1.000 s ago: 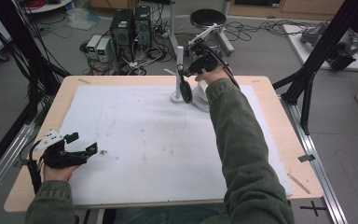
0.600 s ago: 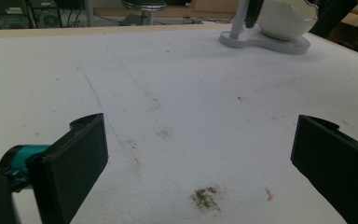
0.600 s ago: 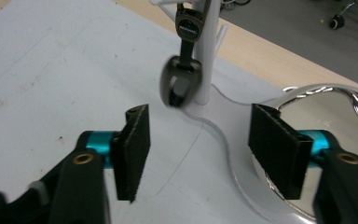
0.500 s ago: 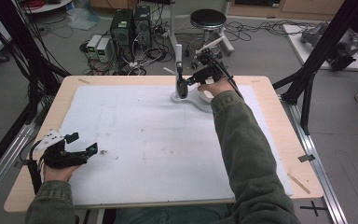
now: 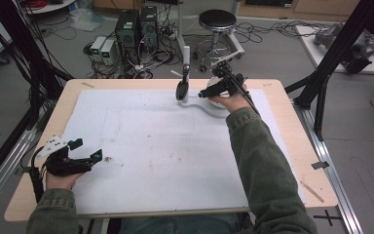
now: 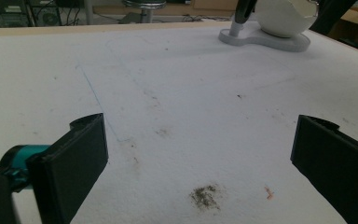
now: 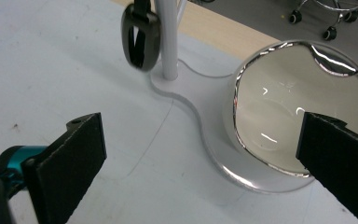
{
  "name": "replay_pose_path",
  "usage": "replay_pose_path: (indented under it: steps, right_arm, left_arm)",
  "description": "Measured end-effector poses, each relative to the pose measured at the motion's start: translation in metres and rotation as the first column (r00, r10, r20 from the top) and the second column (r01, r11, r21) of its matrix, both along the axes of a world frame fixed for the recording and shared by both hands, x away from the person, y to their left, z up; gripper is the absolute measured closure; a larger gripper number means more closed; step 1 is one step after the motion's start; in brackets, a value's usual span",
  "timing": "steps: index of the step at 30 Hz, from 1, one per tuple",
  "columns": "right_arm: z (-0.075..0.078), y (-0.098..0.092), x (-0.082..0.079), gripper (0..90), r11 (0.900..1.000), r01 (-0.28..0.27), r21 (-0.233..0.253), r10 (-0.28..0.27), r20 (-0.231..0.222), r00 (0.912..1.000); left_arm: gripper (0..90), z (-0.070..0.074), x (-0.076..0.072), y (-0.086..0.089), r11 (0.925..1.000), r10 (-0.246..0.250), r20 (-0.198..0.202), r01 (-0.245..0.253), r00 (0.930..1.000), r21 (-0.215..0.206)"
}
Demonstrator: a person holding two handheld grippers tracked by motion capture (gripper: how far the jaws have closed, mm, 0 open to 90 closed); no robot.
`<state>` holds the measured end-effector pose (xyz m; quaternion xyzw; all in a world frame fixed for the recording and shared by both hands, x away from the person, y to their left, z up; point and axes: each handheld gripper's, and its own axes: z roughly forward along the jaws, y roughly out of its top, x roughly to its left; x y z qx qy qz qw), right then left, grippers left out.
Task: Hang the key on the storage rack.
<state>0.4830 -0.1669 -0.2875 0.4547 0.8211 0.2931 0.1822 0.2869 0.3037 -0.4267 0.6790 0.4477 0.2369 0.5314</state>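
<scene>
The right gripper [image 5: 209,91] is hanging over the far side of the desk [image 5: 292,141], its jaws wide apart and holding nothing. Just under it, a shiny bowl [image 7: 303,107] is sitting on a white stand [image 7: 200,135], with a dark scoop [image 7: 141,39] hanging beside the pole. The left gripper [image 5: 90,156] is resting at the near left, jaws apart too.

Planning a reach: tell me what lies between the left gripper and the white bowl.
Bare white mat, stained, in the left gripper view, between the left gripper and the bowl.
</scene>
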Motion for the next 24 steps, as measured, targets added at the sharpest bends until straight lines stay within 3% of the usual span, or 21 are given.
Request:
replay_pose_path:
  steps: [2, 7, 9, 13, 17, 19, 24]
  right_arm:
    - [-0.003, -0.002, -0.004, 0.4, 1.0, -0.009, -0.016, 0.009, -0.005, 1.0]
    - [-0.008, -0.012, -0.014, 0.4, 1.0, -0.016, 0.012, 0.016, -0.006, 0.9999]
    - [-0.006, -0.013, -0.017, 0.5, 1.0, -0.019, 0.005, 0.019, -0.009, 0.9998]
    - [0.002, -0.016, -0.025, 0.5, 0.999, -0.038, 0.038, 0.037, 0.02, 0.9991]
    - [0.004, -0.016, -0.032, 0.5, 0.999, -0.035, 0.0, 0.035, 0.015, 0.9993]
    - [0.002, -0.019, -0.039, 0.5, 0.999, -0.035, 0.027, 0.034, 0.029, 0.999]
    - [-0.005, -0.031, -0.052, 0.5, 0.999, -0.022, 0.039, 0.021, 0.038, 0.9991]
  left_arm:
    - [4.3, 0.0, 0.0, -0.001, 1.0, 0.0, 0.001, 0.0, 1.0, 0.0]
    - [4.3, 0.0, 0.0, -0.001, 1.0, 0.001, 0.001, -0.001, 1.0, 0.003]
    - [4.4, 0.001, 0.0, -0.001, 1.0, -0.002, 0.002, 0.002, 1.0, 0.006]
    - [4.3, 0.001, 0.0, -0.001, 1.0, 0.0, 0.002, 0.0, 1.0, 0.003]
    - [4.4, 0.001, 0.0, -0.001, 1.0, -0.004, 0.005, 0.004, 1.0, 0.002]
    - [4.3, 0.001, 0.0, -0.001, 1.0, -0.004, 0.005, 0.004, 1.0, 0.004]
    - [4.3, 0.001, 0.0, -0.001, 1.0, -0.004, 0.007, 0.004, 1.0, 0.0]
